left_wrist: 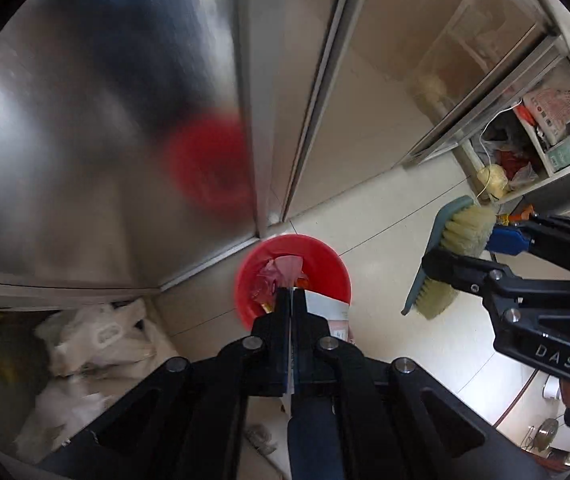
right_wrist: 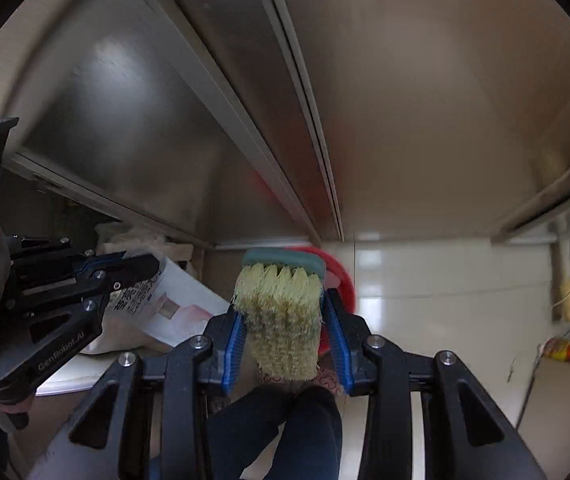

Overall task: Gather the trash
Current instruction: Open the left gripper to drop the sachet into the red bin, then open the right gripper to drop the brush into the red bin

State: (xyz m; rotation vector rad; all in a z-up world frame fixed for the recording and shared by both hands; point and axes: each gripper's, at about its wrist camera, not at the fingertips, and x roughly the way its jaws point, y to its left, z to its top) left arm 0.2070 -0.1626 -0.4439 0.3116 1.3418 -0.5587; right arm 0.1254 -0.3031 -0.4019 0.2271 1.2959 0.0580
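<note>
A red bin (left_wrist: pixel 325 260) stands on the pale tile floor against a steel cabinet, with crumpled pink wrappers (left_wrist: pixel 281 274) inside. My left gripper (left_wrist: pixel 292 296) is shut on the edge of a white printed card (left_wrist: pixel 327 312) and holds it tilted over the bin's near rim. The card (right_wrist: pixel 173 300) and left gripper (right_wrist: pixel 141 270) also show in the right wrist view. My right gripper (right_wrist: pixel 281 312) is shut on a brush (right_wrist: pixel 281 308) with a teal back and yellow bristles, in front of the bin (right_wrist: pixel 343 280). The brush (left_wrist: pixel 449 252) hangs right of the bin.
Steel cabinet doors (left_wrist: pixel 105 120) fill the background. White plastic bags (left_wrist: pixel 97 340) lie under the cabinet at left. An open shelf (left_wrist: pixel 533 152) with boxes and bags is at far right. Pale tile floor (left_wrist: pixel 405 208) lies between the bin and the shelf.
</note>
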